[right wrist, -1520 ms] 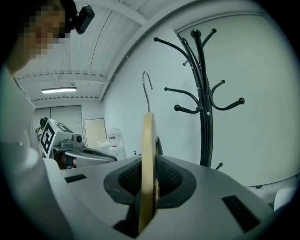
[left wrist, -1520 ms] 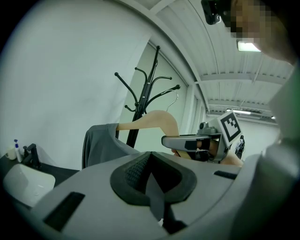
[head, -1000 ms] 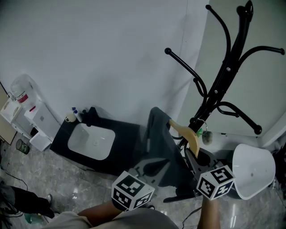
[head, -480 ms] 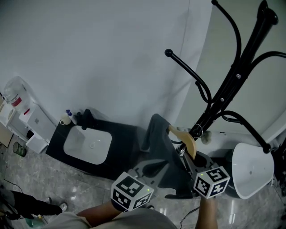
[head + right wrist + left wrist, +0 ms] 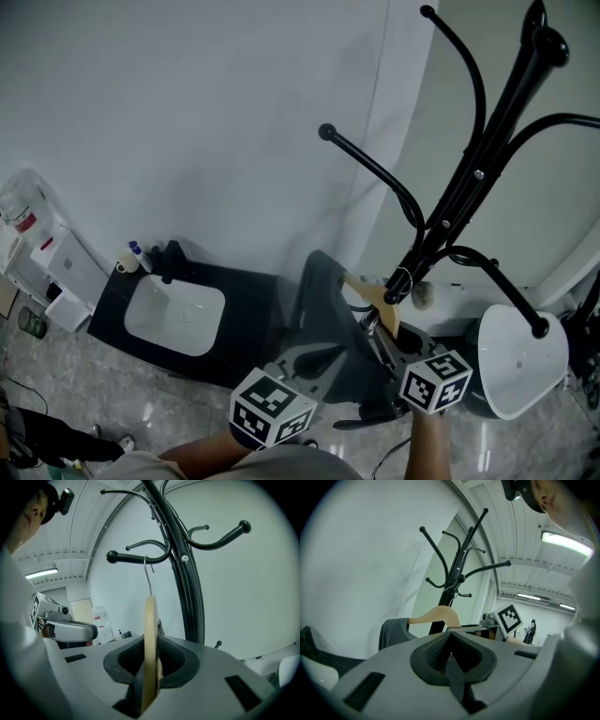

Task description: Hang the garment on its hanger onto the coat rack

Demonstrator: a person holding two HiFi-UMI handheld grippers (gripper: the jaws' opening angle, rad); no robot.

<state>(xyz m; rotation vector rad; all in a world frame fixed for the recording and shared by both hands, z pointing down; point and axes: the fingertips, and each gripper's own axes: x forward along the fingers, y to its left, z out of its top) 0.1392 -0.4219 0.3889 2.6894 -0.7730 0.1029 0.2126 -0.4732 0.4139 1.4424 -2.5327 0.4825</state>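
Right tool [image 5: 149, 670] gripping hanger [image 5: 150, 630] edge-on, hook [image 5: 147, 571] up, near coat rack [image 5: 182, 578]

White wall [image 5: 187, 112]; glossy grey floor [image 5: 103, 394]; black counter [image 5: 246, 302], white basin [image 5: 175, 317]; ceiling strip light [image 5: 567, 543] lit.

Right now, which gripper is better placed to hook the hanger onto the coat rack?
Probably the right gripper. It is shut on the hanger, whose hook is close beside an arm of the coat rack. The left gripper is shut and empty.
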